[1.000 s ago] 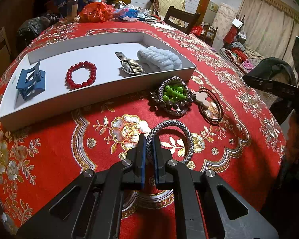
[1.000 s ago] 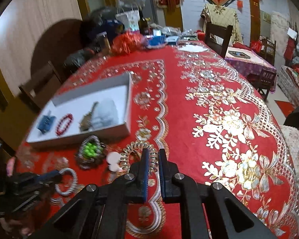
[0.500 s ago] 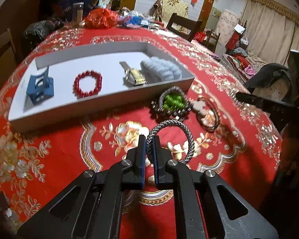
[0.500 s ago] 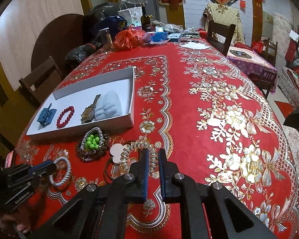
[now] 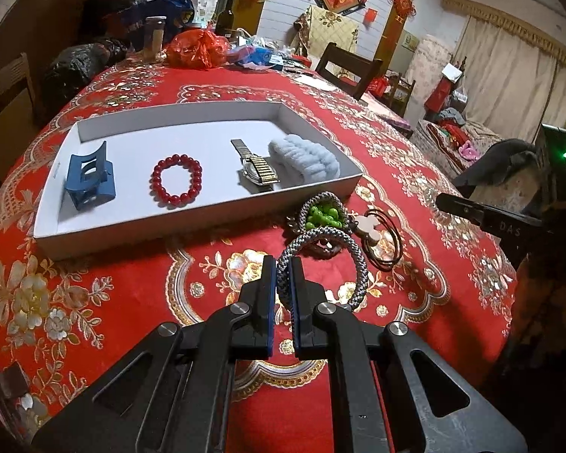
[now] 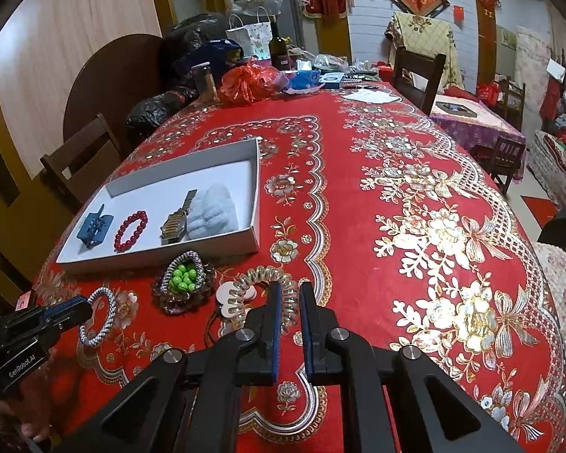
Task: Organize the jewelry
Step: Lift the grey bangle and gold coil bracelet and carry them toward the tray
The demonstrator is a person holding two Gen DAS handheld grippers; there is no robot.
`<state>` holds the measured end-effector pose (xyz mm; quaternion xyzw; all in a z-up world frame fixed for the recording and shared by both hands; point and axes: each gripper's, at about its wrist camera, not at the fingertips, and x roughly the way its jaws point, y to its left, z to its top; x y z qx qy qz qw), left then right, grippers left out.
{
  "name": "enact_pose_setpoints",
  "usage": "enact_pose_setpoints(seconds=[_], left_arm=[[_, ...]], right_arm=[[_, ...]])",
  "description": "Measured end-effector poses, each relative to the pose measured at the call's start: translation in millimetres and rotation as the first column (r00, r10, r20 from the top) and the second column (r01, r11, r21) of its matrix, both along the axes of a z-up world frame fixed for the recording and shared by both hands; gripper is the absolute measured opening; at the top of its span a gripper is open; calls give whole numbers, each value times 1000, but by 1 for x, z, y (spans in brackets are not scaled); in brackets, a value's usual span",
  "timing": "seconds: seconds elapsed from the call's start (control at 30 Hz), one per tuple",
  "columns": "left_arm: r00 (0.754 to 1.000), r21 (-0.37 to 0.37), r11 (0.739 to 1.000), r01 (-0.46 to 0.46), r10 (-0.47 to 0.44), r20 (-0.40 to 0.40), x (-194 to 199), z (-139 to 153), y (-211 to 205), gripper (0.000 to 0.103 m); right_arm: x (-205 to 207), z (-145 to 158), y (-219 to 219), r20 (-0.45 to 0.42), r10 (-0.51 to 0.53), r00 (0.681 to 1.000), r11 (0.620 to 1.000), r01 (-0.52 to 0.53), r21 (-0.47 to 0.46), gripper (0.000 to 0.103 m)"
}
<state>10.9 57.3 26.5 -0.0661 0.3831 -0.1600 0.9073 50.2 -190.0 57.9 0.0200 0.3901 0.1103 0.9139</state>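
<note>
My left gripper (image 5: 283, 275) is shut on a grey braided bracelet (image 5: 354, 260) and holds it above the red tablecloth, short of the white tray (image 5: 192, 222). The right wrist view shows that same gripper (image 6: 83, 309) low on the left with the bracelet (image 6: 107, 313). My right gripper (image 6: 290, 290) is shut on a clear spiral hair tie (image 6: 256, 277). The tray holds a blue claw clip (image 5: 90, 181), a red bead bracelet (image 5: 176, 180), a metal watch (image 5: 258, 171) and a pale blue scrunchie (image 5: 303, 160).
In front of the tray's right corner lies a heap of green beads (image 5: 322, 215) ringed by braid and dark beads. Beside it is a white charm on dark cords (image 5: 369, 226). Bags, a jar and a bottle (image 6: 279, 49) crowd the far end. Chairs stand around the table.
My left gripper has risen with the grey bracelet, lifting it off the cloth toward the bead heap. The right gripper stays put with the spiral tie.
</note>
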Motion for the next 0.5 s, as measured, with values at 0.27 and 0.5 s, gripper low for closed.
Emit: enact_pose_setpoints(seconds=[0.27, 0.5], left_arm=[[1000, -15, 1000, -10, 10, 14, 3, 5, 3, 5], [999, -22, 999, -36, 37, 16, 11, 6, 7, 5]], right_arm=[[0, 2, 4, 5, 14, 1000, 1000, -14, 3, 8], [4, 3, 10, 3, 25, 1000, 1000, -25, 5, 8]])
